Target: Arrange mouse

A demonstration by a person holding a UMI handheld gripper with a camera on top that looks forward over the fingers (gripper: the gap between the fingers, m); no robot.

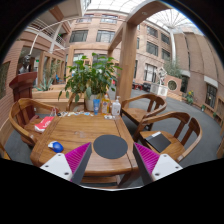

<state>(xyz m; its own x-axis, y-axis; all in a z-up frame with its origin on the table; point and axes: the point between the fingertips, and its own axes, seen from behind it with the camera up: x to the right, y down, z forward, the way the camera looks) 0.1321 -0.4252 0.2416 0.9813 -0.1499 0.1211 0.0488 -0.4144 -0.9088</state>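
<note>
A dark grey round mouse pad (110, 147) lies on the wooden table (85, 130) near its front edge, between and just ahead of my fingers. A small blue mouse (56, 147) lies on the table to the left of the pad, beside my left finger. My gripper (111, 163) is open and empty, held above the table's front edge. Its magenta pads (77, 157) show on both fingers.
A red and white object (43, 124) lies at the table's left side. Bottles (105, 104) and a potted plant (90, 75) stand at the far end. Wooden armchairs (166, 135) stand around the table, one holding a dark object (157, 142).
</note>
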